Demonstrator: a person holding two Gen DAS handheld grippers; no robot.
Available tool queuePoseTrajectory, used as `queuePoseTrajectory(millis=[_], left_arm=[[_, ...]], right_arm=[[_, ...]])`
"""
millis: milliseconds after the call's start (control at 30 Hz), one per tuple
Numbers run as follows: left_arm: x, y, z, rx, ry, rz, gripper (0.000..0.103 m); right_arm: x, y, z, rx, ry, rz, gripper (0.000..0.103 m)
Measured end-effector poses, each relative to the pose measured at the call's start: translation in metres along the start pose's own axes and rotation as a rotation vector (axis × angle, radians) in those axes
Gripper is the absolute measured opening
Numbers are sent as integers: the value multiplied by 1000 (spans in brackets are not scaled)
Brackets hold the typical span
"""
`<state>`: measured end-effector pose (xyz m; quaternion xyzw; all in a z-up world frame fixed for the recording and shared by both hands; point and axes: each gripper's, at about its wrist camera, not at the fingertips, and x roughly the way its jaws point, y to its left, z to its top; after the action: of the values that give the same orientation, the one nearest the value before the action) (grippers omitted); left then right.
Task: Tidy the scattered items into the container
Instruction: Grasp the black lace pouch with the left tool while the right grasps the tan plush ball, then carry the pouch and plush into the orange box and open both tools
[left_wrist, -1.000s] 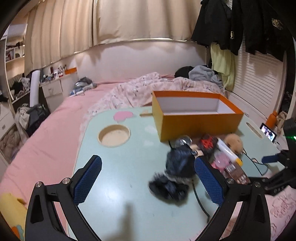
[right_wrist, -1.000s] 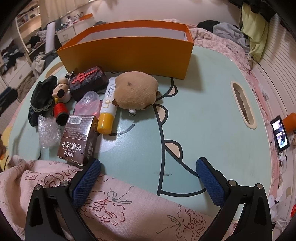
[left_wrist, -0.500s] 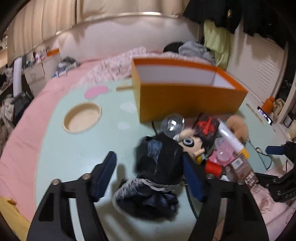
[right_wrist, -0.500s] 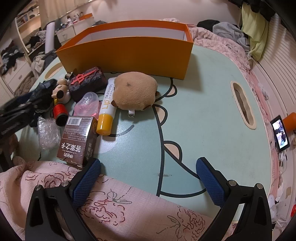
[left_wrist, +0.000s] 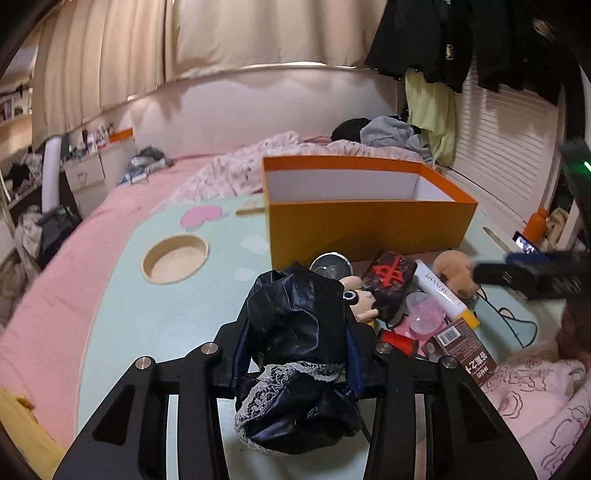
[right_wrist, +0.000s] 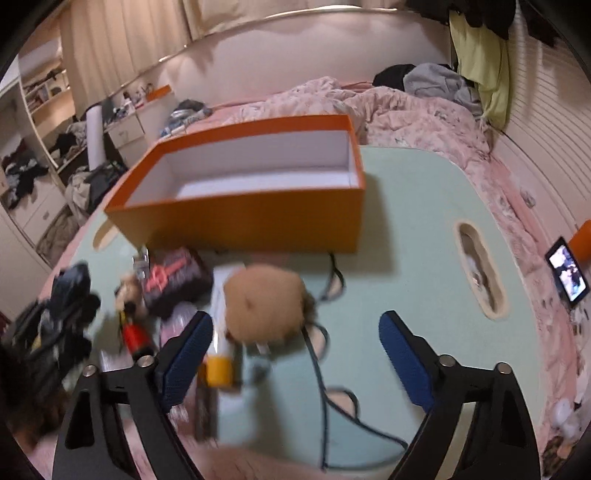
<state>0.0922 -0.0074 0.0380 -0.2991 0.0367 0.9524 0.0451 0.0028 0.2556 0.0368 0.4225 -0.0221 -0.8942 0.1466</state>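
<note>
The left claw (left_wrist: 295, 354) is clenched on a crumpled black garment with a grey lace hem (left_wrist: 295, 369), which hangs bunched between its jaws above the pale green bench (left_wrist: 166, 325); I judge the step in hand to be the carry of this first piece toward the orange box (left_wrist: 369, 221), which stands open and white-lined straight ahead of that claw and a little to its right, with nothing seen inside it. The next move calls for a lift high enough to clear the box's near wall, then a forward reach over the rim before letting go, since the soft cloth trails below the jaws and could snag on the wall. Just ahead and right of the left claw lie the remaining things in a tight cluster: a small big-eyed figurine (left_wrist: 360, 295), a dark pouch with a red emblem (left_wrist: 388, 277), a white tube with a yellow cap (left_wrist: 443, 295) printed "SKINAPT" as far as I can read it, a pink plastic piece (left_wrist: 424, 317), a red spool (left_wrist: 399, 339) and a brown carton (left_wrist: 469, 350) bearing a barcode and Chinese characters too small to be sure of. The right claw (right_wrist: 295, 354) is released, jaws wide, with the tan plush toy (right_wrist: 264, 306) just ahead between them, untouched; that view is blurred.
</note>
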Motion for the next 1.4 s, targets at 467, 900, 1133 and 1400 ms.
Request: queuePoseTrajectory(millis=[467,900,1133,1400], left_arm=[[3,10,4,-42,-2,-12,43],[-2,18,86,-50,-150,-72,43],[48,0,139,-3,-133,-139,43],[85,-10,139,-14,-88,-159,43]], right_arm=[[24,0,2,40,59,7,45],[-25,14,58,-35,-246,7,45],[-3,14,101,-30,-278,-35,45],[31,5,102,-15,-214,-66,45]])
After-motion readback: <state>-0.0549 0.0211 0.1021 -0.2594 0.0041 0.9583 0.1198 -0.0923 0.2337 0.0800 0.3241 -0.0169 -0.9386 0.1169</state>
